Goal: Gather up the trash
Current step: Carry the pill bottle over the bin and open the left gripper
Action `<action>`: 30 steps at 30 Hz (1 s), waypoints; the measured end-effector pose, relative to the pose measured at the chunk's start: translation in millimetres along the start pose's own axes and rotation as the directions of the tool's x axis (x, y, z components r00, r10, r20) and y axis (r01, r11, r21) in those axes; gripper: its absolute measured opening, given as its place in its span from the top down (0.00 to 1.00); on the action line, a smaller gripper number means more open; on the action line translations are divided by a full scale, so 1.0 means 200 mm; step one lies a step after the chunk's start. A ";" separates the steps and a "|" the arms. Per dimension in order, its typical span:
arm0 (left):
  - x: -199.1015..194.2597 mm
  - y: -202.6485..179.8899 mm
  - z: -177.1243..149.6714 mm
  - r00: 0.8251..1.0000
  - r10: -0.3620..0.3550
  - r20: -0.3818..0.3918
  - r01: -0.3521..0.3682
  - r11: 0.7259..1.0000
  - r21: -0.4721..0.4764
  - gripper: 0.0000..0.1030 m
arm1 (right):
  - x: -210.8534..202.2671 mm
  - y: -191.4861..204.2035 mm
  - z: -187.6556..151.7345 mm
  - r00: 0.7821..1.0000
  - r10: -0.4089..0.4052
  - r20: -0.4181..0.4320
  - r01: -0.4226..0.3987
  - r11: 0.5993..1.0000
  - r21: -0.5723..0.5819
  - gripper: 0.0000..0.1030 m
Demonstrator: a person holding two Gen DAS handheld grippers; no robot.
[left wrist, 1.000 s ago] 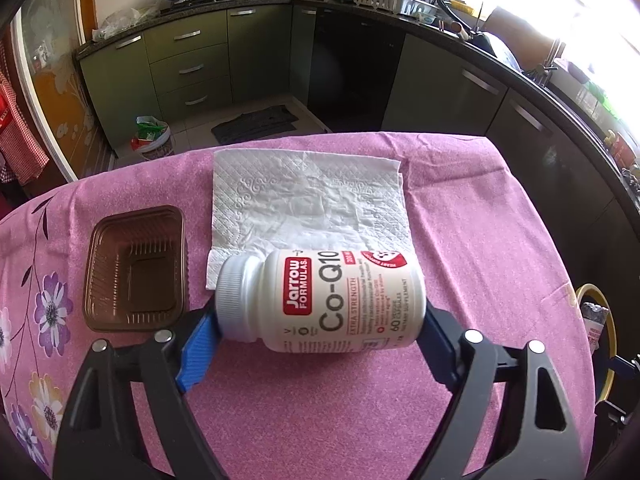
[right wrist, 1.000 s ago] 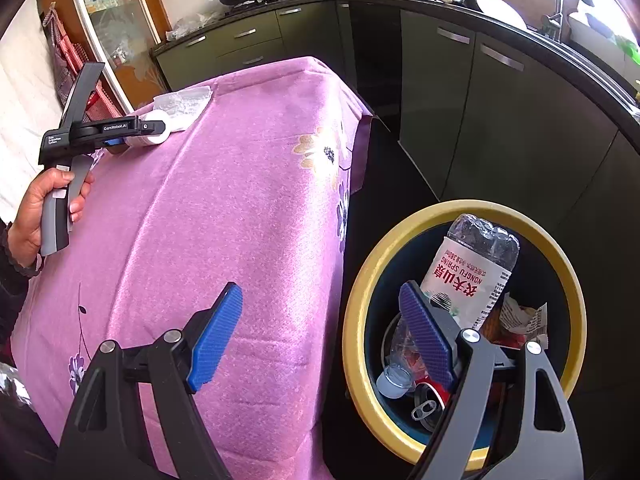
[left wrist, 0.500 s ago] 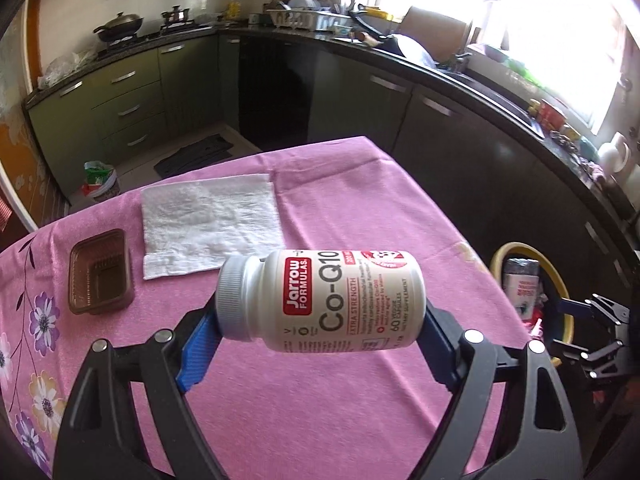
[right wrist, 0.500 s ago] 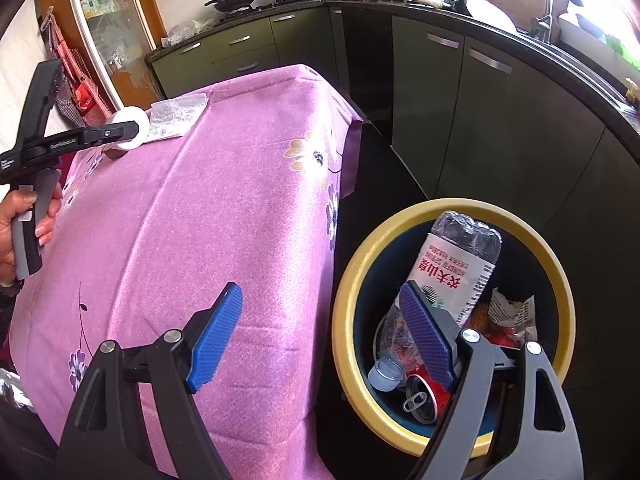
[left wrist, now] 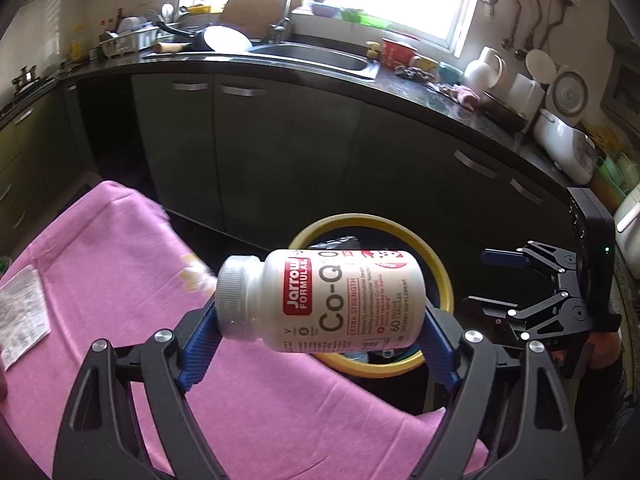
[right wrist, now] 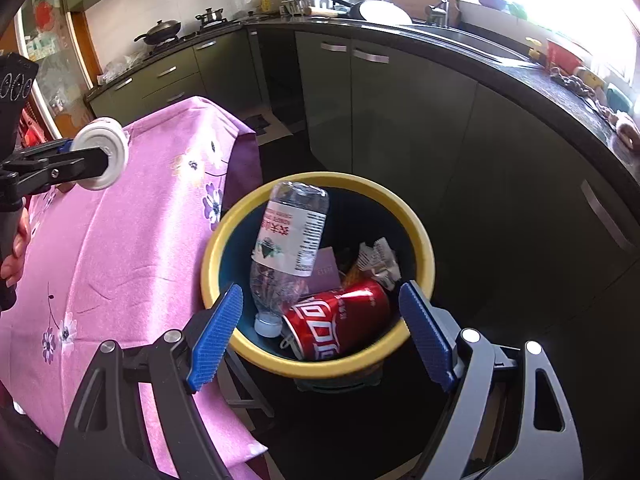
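Note:
A white supplement bottle (left wrist: 320, 300) with a red label lies sideways in my left gripper (left wrist: 318, 338), whose blue pads are shut on its cap end and its base. It hangs in the air above the table's edge, in front of the yellow-rimmed trash bin (left wrist: 440, 276). In the right wrist view the same bottle (right wrist: 102, 154) shows end-on at the left, over the table. My right gripper (right wrist: 320, 334) stands open and empty just above the bin (right wrist: 224, 240). Inside the bin lie a clear water bottle (right wrist: 292, 240), a red can (right wrist: 340, 324) and crumpled wrappers (right wrist: 378, 260).
The pink flowered tablecloth (left wrist: 120, 260) covers the table left of the bin, with a paper towel (left wrist: 20, 316) at its far left. Dark kitchen cabinets (left wrist: 280, 152) and a counter with a sink (left wrist: 316, 56) run behind the bin. A person's hand (right wrist: 12, 256) holds the left gripper.
My left gripper lifted the bottle off the table and swung right until the bin came into view behind it. My right gripper shifted so the bin sits centred between its fingers.

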State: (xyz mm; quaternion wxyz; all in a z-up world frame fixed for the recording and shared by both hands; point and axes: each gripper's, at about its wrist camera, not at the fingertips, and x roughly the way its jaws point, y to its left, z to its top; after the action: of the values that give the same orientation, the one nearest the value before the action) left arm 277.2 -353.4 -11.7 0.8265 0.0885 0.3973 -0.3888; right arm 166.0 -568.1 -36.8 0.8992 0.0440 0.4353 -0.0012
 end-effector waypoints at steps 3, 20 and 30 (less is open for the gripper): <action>0.18 -0.15 0.07 0.999 -0.042 -0.033 0.044 0.997 0.063 0.21 | -0.03 -0.10 -0.06 1.000 -0.012 -0.003 0.013 0.999 0.033 0.22; 0.43 -0.36 0.17 0.992 -0.114 -0.049 0.121 0.980 0.161 0.06 | -0.01 -0.24 -0.19 0.999 0.011 -0.033 -0.007 0.995 0.100 0.22; -0.22 0.07 -0.17 0.989 -0.022 0.145 0.031 0.998 -0.057 0.06 | 0.09 0.14 -0.03 0.991 0.128 -0.045 -0.131 0.988 -0.079 0.22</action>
State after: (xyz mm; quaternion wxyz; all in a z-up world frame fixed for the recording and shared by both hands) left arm 251.2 -302.9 -4.4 0.8501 0.0303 0.3490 -0.3931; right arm 173.0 -539.3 -53.2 0.8897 0.0353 0.4489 0.0760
